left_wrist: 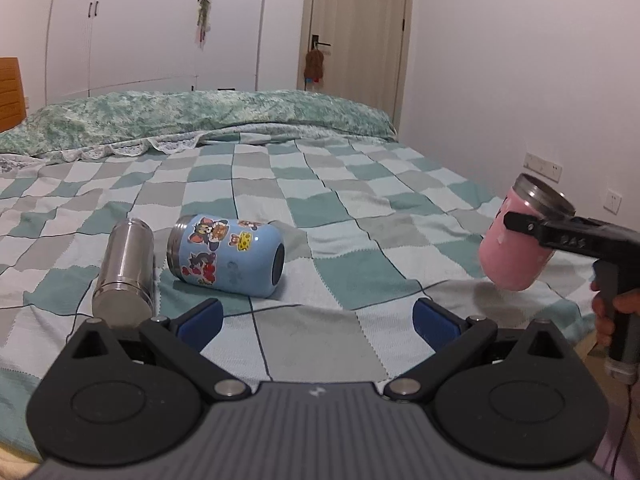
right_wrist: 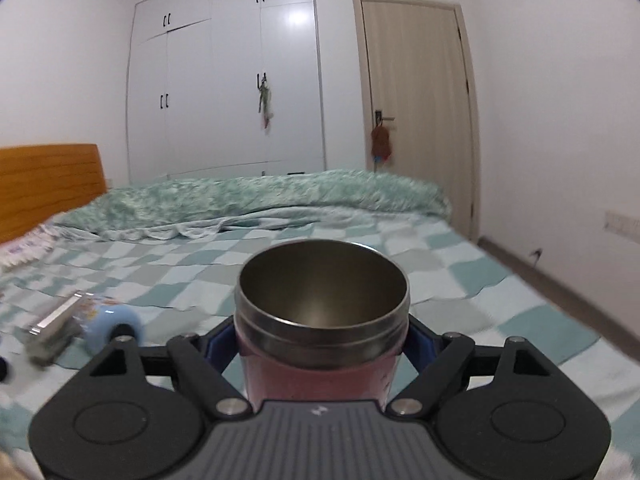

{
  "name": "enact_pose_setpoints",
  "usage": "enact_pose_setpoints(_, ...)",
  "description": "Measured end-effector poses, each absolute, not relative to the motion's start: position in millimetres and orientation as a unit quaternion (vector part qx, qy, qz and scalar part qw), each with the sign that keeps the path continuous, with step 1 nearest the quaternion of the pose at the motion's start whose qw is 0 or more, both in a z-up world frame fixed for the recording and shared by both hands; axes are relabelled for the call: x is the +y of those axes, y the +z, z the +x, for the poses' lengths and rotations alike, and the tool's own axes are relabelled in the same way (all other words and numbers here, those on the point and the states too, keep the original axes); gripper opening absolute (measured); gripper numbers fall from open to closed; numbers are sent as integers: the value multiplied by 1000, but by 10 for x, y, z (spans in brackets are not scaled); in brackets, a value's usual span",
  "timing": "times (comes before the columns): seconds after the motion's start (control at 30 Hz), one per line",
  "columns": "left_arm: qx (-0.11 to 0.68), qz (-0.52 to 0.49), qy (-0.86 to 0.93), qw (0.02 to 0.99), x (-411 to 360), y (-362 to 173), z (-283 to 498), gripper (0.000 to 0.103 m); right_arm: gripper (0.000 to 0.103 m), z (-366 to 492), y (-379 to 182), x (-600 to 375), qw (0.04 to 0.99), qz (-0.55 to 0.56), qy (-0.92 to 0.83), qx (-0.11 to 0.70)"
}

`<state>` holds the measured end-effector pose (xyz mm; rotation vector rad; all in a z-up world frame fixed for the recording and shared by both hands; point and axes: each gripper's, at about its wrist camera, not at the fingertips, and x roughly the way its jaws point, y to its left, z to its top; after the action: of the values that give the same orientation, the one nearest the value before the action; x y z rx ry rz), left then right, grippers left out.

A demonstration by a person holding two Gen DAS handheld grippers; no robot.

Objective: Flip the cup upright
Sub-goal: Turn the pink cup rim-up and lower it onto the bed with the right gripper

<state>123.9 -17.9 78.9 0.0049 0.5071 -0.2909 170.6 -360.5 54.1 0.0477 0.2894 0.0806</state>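
Note:
My right gripper [right_wrist: 322, 344] is shut on a pink cup [right_wrist: 320, 368] with a steel rim, held above the bed with its open mouth up and tilted slightly. The pink cup [left_wrist: 520, 240] also shows at the right of the left wrist view, clamped by the right gripper [left_wrist: 532, 230]. A blue cartoon-sticker cup [left_wrist: 226, 254] lies on its side on the checked bedspread. A steel cup [left_wrist: 124, 270] lies on its side just left of it. My left gripper [left_wrist: 316, 316] is open and empty, just in front of these two cups.
The checked bedspread [left_wrist: 360, 208] covers the bed, with a green quilt [left_wrist: 200, 116] bunched at the far side. A wooden headboard [right_wrist: 48, 184] is at the left. The bed's right edge drops off near the wall with sockets [left_wrist: 542, 166].

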Motion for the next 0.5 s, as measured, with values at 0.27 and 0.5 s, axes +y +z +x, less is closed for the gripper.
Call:
enact_pose_setpoints(0.27,246,2,-127,961,-207,759,1184,103,83,1849,92,-3707,987,-6,17,162)
enact_pose_setpoints(0.5,240,0,-107,965,-183,713,1120,103,84,1846,81,-3675,986,-10,20,166)
